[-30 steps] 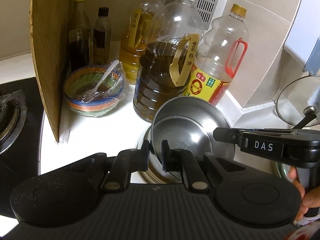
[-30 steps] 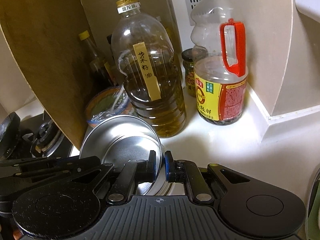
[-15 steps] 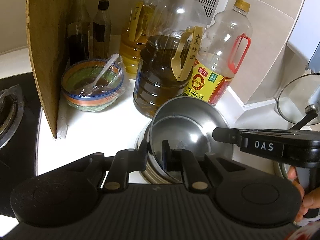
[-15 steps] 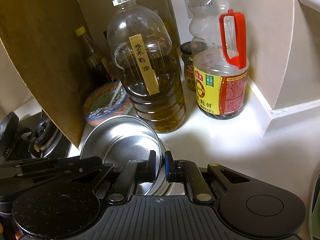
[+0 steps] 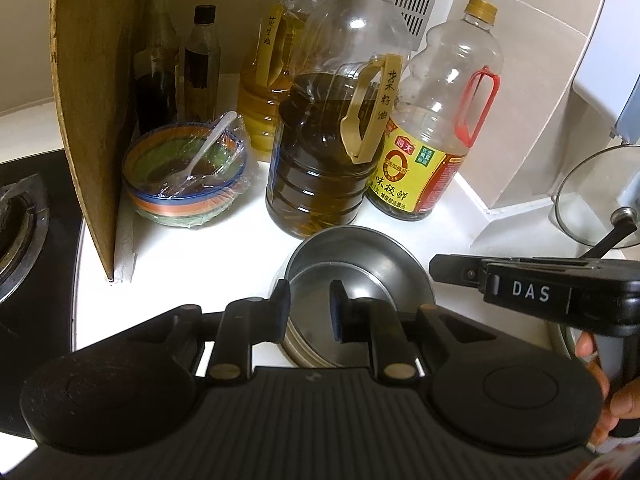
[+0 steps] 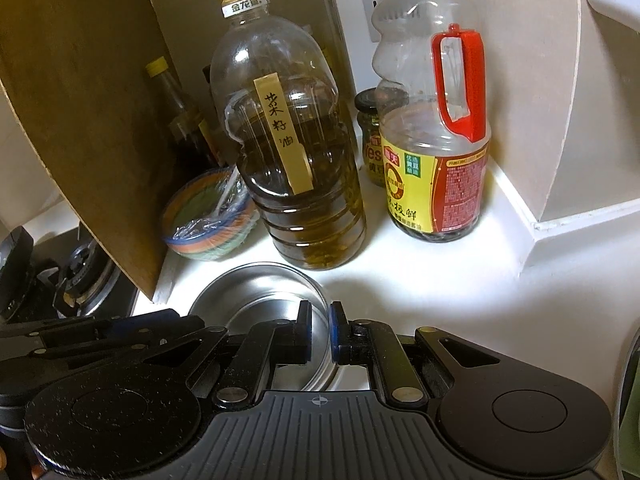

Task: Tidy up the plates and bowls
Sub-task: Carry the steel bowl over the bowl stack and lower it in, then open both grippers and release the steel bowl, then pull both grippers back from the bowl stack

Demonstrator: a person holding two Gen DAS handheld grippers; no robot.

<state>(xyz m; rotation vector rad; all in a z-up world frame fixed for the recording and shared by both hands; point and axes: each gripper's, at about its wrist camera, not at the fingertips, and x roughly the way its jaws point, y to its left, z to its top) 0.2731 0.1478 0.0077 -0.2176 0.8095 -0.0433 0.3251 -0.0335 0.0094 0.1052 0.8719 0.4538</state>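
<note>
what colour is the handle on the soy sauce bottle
Red; the handle shows best in the right wrist view.

Open white counter (image 6: 420, 280) ahead-right of the right gripper (image 6: 319, 336), running to the soy sauce bottle (image 6: 436, 148) and wall corner. Directly ahead of both grippers, blocked by stacked steel bowls (image 5: 352, 276) and, just behind, the large oil bottle (image 5: 332, 140). Ahead-left of the left gripper (image 5: 309, 312), bare counter bounded by the wrapped bowl (image 5: 188, 184) and upright wooden board (image 5: 92, 100).
</note>
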